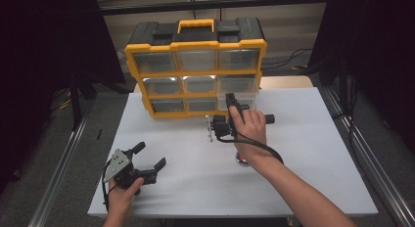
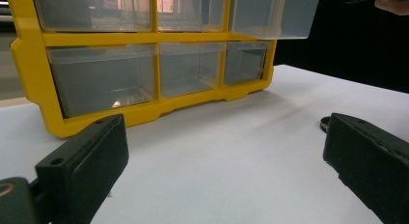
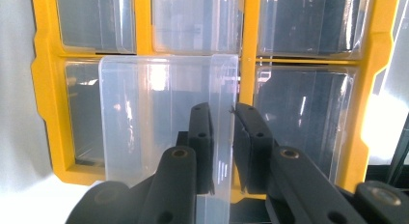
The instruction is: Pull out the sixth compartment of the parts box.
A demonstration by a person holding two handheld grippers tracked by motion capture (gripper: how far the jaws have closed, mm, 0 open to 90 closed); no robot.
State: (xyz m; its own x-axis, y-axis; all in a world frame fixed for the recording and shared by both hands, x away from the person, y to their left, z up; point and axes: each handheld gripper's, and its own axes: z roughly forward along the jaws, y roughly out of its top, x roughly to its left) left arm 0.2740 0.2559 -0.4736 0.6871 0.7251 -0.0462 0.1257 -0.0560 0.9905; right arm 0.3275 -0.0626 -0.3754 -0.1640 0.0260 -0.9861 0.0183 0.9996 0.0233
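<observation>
White desk [image 1: 303, 153]: 1 yellow 9-drawer organizer [image 1: 195, 68]. Right tool [image 3: 222, 118] clamped on front wall of pulled-out clear drawer [image 3: 144, 118]. Left tool [image 1: 149, 156] resting, jaws spread, empty.

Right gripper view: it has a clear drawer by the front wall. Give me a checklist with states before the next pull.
1. Right gripper fingers closed on the clear drawer front wall: ok.
2. Drawer partly out of the yellow organizer: ok.
3. Neighbouring drawers seated: ok.
4. Left gripper open, resting on the white table, apart from the organizer: ok.
5. Drawer contents: cannot tell.
6. Small red object under the right forearm, in the pull path: not ok.
</observation>
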